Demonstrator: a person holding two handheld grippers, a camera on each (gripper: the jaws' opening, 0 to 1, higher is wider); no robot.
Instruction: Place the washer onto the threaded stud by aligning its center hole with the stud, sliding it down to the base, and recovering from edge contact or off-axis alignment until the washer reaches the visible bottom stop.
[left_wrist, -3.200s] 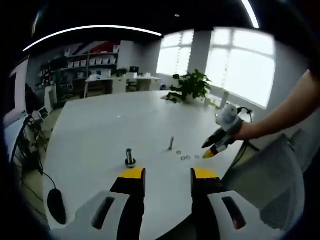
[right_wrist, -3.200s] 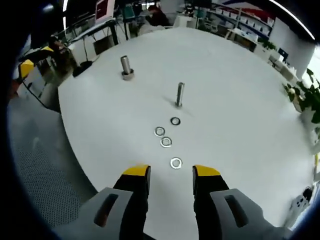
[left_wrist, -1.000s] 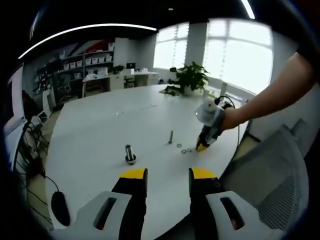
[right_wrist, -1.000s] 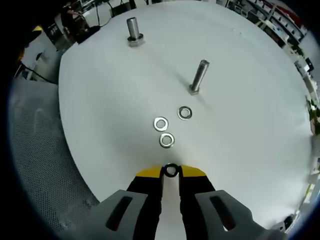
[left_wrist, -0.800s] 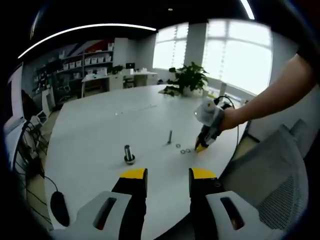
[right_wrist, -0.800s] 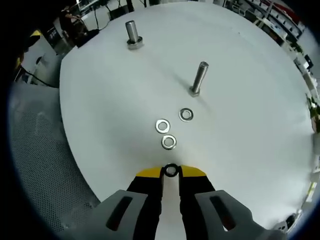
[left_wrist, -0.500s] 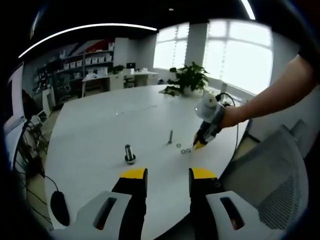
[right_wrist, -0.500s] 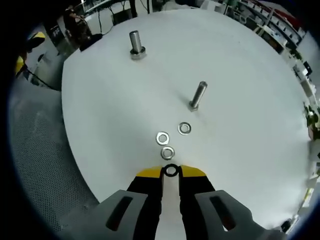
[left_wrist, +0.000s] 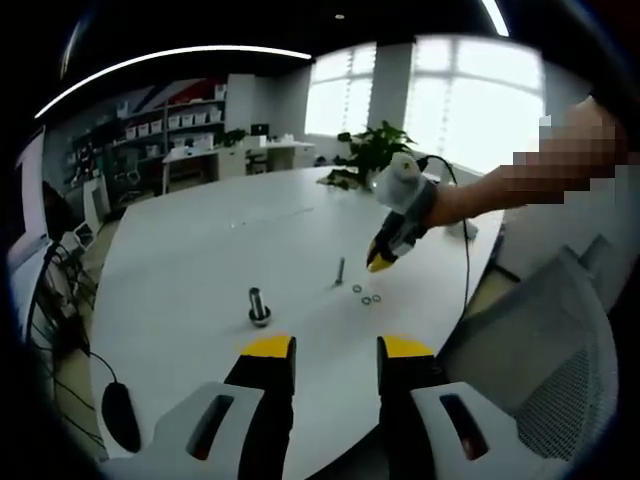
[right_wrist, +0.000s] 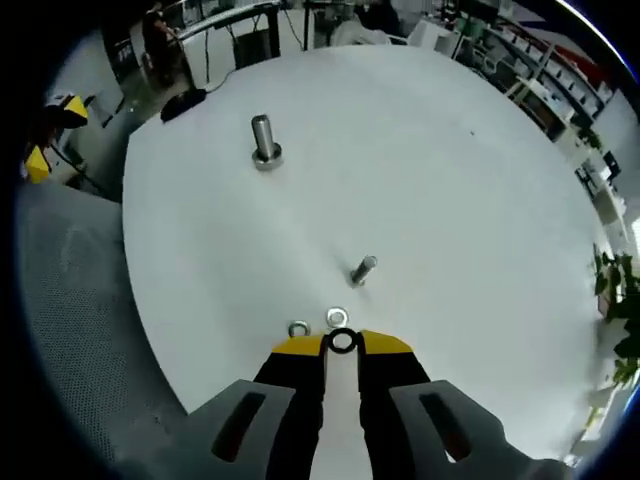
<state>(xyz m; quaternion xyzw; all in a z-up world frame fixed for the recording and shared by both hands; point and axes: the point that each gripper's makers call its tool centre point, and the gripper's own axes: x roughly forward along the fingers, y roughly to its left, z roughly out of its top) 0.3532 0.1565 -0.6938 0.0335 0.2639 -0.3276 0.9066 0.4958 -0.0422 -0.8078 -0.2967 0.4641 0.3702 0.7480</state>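
Observation:
My right gripper (right_wrist: 342, 343) is shut on a small steel washer (right_wrist: 342, 341), held flat between its yellow tips high above the white table (right_wrist: 450, 200). Below it stands the thin threaded stud (right_wrist: 362, 270), seen almost end-on. Two loose washers (right_wrist: 337, 318) lie just in front of the jaws. In the left gripper view, the right gripper (left_wrist: 380, 263) hangs in a hand above and right of the thin stud (left_wrist: 340, 271), with loose washers (left_wrist: 367, 298) beside it. My left gripper (left_wrist: 335, 350) stays open near the table edge, holding nothing.
A thicker stud with a nut base (left_wrist: 259, 308) (right_wrist: 264, 141) stands to the left. A black mouse (left_wrist: 113, 410) lies at the table's near-left edge. A grey mesh chair (left_wrist: 540, 370) sits at the right, and a potted plant (left_wrist: 375, 160) at the far side.
The right gripper, still shut on the washer, has risen off the table and moved over toward the thin stud. The left gripper has stayed put.

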